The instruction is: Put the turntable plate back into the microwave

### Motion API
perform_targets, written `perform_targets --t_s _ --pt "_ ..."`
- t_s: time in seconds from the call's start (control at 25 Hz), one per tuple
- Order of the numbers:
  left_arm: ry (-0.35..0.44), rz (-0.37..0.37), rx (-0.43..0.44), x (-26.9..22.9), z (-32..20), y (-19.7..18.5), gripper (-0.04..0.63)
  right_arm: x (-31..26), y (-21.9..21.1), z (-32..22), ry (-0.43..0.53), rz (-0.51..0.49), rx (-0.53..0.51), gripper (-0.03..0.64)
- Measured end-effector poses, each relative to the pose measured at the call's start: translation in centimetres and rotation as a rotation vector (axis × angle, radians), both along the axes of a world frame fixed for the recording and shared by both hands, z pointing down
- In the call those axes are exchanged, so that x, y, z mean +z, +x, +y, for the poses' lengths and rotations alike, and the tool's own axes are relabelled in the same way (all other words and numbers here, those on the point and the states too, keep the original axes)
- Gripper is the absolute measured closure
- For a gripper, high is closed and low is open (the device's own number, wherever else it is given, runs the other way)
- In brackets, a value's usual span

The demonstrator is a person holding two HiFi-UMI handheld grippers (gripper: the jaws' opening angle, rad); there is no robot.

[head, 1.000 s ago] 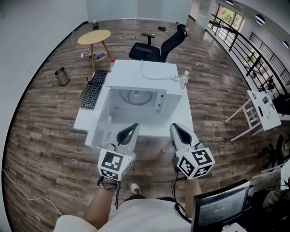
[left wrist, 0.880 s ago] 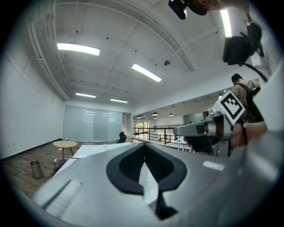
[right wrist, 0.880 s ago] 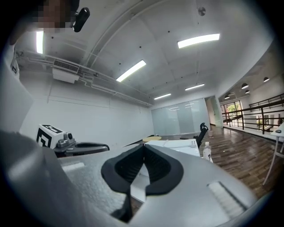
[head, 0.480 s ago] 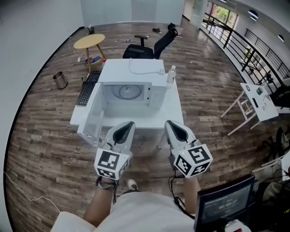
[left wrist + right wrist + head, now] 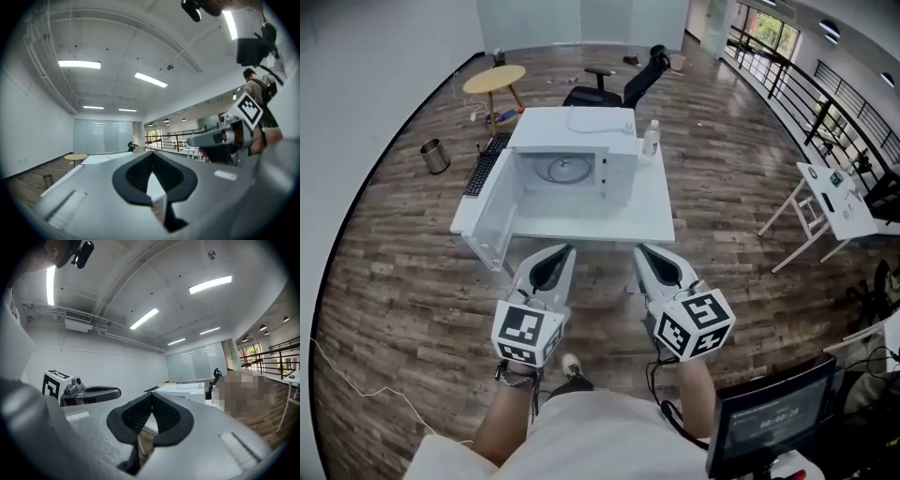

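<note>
Turntable plate [image 5: 565, 170] lies inside the open microwave [image 5: 619, 174] on the surface [image 5: 609, 221]; left gripper [image 5: 562, 251] and right gripper [image 5: 645, 251], closed and empty, point level.

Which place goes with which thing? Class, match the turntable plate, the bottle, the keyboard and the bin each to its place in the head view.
Things:
1. turntable plate
2. bottle
3. keyboard
4. bin

Places:
A. on the floor
B. inside the open microwave
C. on the table, right of the microwave
D. along the table's left edge

Pairs: 1-B; 2-C; 3-D; 4-A
</note>
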State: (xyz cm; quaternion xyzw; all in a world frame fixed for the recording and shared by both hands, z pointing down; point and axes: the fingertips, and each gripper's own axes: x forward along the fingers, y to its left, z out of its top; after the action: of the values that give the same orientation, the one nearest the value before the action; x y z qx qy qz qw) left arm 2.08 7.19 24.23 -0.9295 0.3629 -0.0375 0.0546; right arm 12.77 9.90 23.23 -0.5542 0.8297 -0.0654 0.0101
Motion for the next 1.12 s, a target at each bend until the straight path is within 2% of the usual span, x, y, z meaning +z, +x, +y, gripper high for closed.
perform_targets --t_s 0.12,0.32,0.72,1.12 --pt "-0.008 -0.002 -0.005 0.3 2.0 -0.3 0.588 0.9 -0.4 2.3 -0.015 -0.004 -0.014 0.614" --pt "-0.017 -0.018 0.025 1.1 6.5 0.6 0.588 1.3 0.4 6.8 -0.007 -0.065 -0.006 0.614" --pt "-0.052 0.005 -0.027 1.6 14.7 -1.4 0.588 1.2 -1.2 14.2 -0.008 -0.012 -0.005 0.614" --pt "-0.044 -0.009 -0.023 1.1 17.4 -3.9 0.588 0.9 -2.5 17.5 0.009 -0.052 0.01 0.614"
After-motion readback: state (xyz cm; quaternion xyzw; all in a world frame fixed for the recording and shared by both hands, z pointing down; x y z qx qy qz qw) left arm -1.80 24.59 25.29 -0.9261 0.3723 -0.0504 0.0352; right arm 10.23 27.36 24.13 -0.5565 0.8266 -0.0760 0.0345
